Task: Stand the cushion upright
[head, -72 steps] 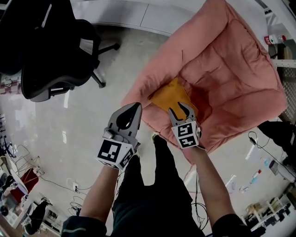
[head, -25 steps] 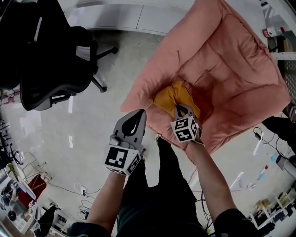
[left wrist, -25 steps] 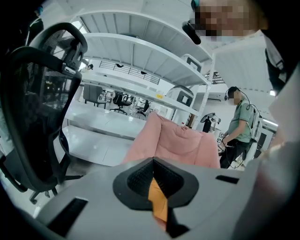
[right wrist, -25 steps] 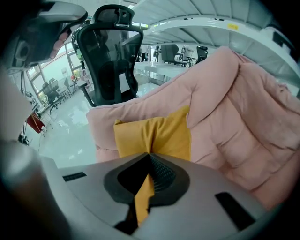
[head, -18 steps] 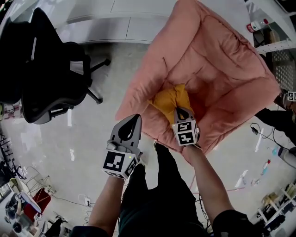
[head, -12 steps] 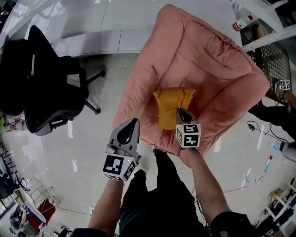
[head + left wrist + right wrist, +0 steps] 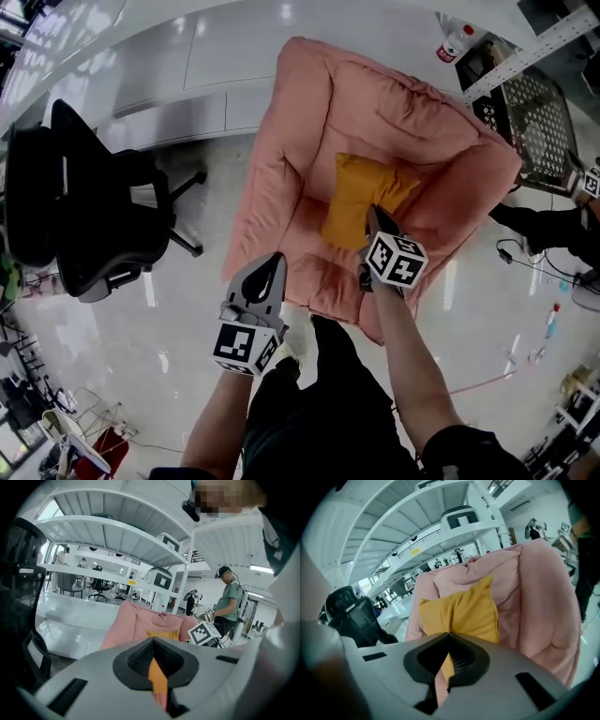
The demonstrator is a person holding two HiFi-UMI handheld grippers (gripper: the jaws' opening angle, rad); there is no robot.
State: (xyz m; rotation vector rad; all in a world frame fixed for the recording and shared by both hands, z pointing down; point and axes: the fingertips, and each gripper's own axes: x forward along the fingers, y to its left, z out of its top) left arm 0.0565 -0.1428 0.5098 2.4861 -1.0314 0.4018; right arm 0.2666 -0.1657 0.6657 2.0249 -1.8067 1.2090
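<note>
A yellow cushion [image 7: 359, 192] stands on edge on the seat of a pink padded floor chair [image 7: 394, 103] and leans toward its backrest. My right gripper [image 7: 371, 215] is at the cushion's lower right edge, shut on the fabric. In the right gripper view the cushion [image 7: 459, 611] rises just beyond the closed jaws [image 7: 449, 638], with the pink chair [image 7: 534, 588] behind it. My left gripper [image 7: 273, 258] hangs shut and empty over the floor, left of the chair's front edge. From the left gripper view [image 7: 153, 641] the cushion [image 7: 163, 634] is small and far.
A black office chair [image 7: 84, 216] stands on the glossy floor at the left. A low white platform [image 7: 178, 66] runs behind the pink chair. A mesh rack [image 7: 534, 112] and a bottle [image 7: 457, 39] are at the upper right. Another person [image 7: 229, 604] stands at the right.
The cushion has gone from lying crumpled on the seat to standing on edge. My right gripper has risen, moved forward and rolled with it. My left gripper has drifted forward.
</note>
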